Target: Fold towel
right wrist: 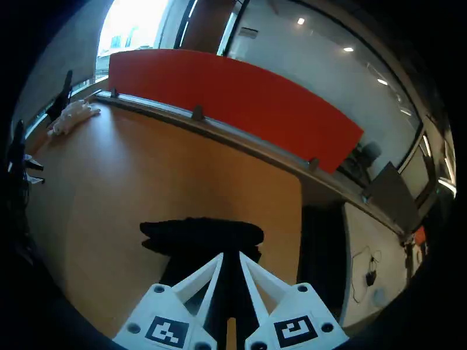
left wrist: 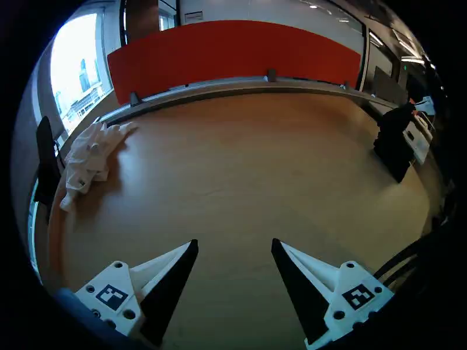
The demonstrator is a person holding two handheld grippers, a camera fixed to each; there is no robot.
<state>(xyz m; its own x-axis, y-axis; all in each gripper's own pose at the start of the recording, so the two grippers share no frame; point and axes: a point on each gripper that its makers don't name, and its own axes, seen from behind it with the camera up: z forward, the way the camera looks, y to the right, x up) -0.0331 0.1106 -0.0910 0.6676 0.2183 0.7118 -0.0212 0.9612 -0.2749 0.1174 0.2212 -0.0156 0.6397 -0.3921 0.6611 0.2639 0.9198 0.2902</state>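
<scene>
A black towel point(right wrist: 201, 232) lies bunched on the wooden table point(right wrist: 146, 175) just ahead of my right gripper point(right wrist: 231, 256). Its two fingers are nearly together with the dark cloth pinched between them. In the left gripper view the same black towel point(left wrist: 396, 140) appears as a dark raised heap at the table's far right edge. My left gripper point(left wrist: 234, 245) hovers open over bare wood with nothing between its fingers. A crumpled white towel point(left wrist: 90, 154) rests at the table's far left corner, well away from both grippers, and is seen small as the white towel point(right wrist: 71, 115) in the right gripper view.
A red divider panel point(left wrist: 233, 55) runs along the table's back edge above a grey rail point(left wrist: 233, 87). A black chair back point(left wrist: 46, 160) stands past the left edge. To the right of the table lies a white desk point(right wrist: 373, 256) with cables.
</scene>
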